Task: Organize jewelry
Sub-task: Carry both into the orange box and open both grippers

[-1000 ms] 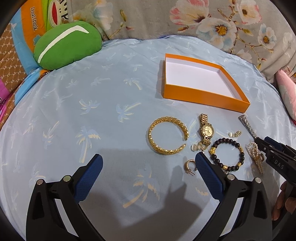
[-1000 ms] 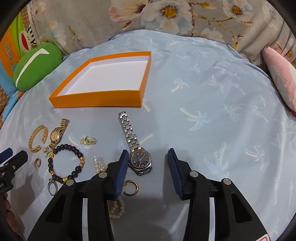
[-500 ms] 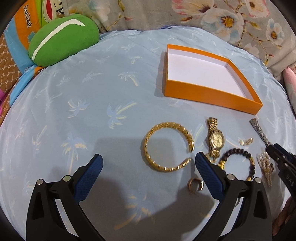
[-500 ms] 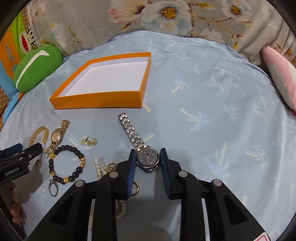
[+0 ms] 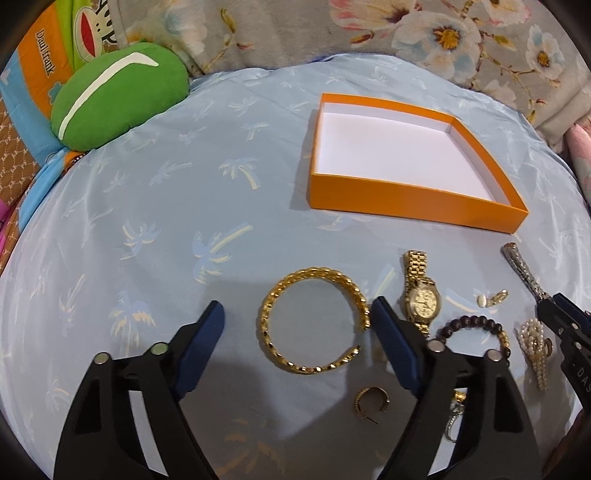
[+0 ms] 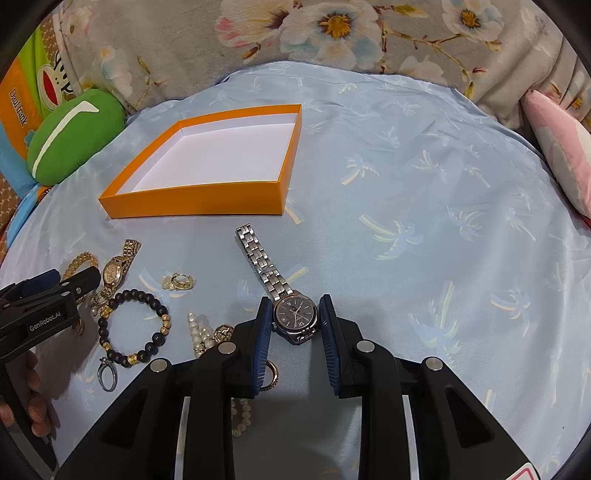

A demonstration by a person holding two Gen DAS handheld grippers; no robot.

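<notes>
Now my right gripper [image 6: 293, 325] has closed on the silver watch [image 6: 294, 316]; my left gripper [image 5: 295, 332], wide open, has neared the gold bangle [image 5: 314, 321], both bound for the orange box [image 6: 192, 201].

**Around the edges: cushions, florals and palm trees**

We've got a pale blue cloth [image 5: 155, 206] spread wide, printed all over with little palm trees, and it fills the middle of both views. Off at the far left sits a green cushion [image 5: 118, 94] with a white curved stripe, resting right at the cloth's edge. Behind it we see an orange, blue and green fabric [image 5: 40, 70] with a cartoon monkey face and lettering on it. Along the back runs a grey floral fabric [image 6: 332, 33], big white and pink blossoms. Over on the right wrist view's right edge, a pink pillow [image 6: 561, 144] pokes in beside the cloth.
</notes>
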